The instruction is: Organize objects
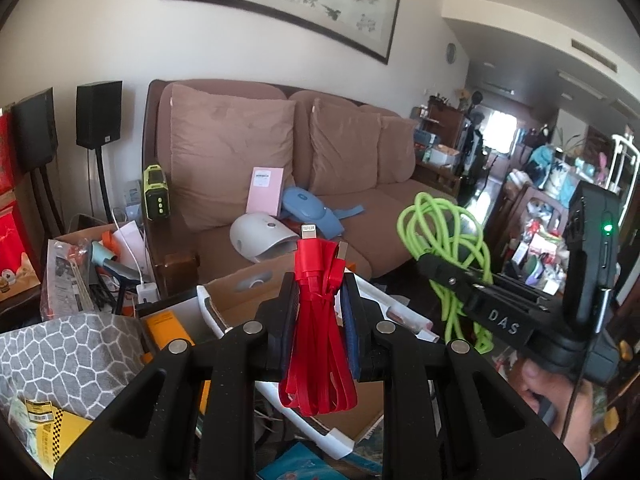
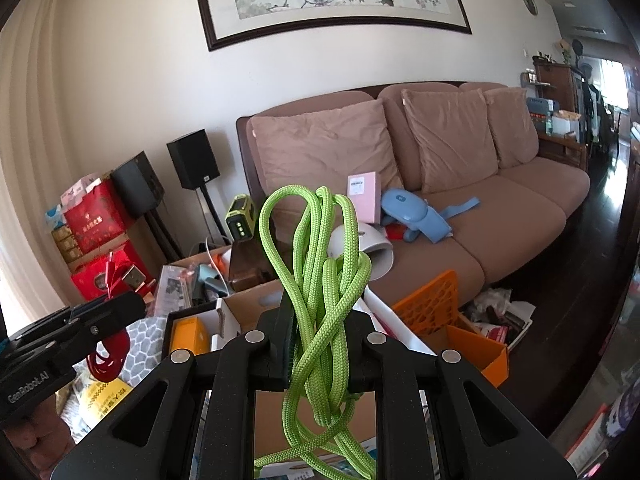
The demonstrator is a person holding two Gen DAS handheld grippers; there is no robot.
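Note:
My left gripper (image 1: pixel 320 300) is shut on a bundled red flat charging cable (image 1: pixel 318 320), its white plug pointing up and its loops hanging below the jaws. My right gripper (image 2: pixel 326 320) is shut on a coil of bright green braided cable (image 2: pixel 320 288), loops standing above and trailing below. In the left wrist view the right gripper (image 1: pixel 424 260) shows at the right with the green cable (image 1: pixel 444 236). Low at the left of the right wrist view, the left gripper (image 2: pixel 136 300) carries the red cable (image 2: pixel 112 356). Both are held in the air above open boxes.
A brown sofa (image 2: pixel 520 208) behind holds a white dome device (image 1: pixel 260 236), a blue gadget (image 2: pixel 416 212) and a pink box (image 1: pixel 266 190). Below are an open cardboard box (image 1: pixel 240 292), an orange crate (image 2: pixel 432 304), a grey patterned bin (image 1: pixel 68 356) and speakers (image 1: pixel 98 114).

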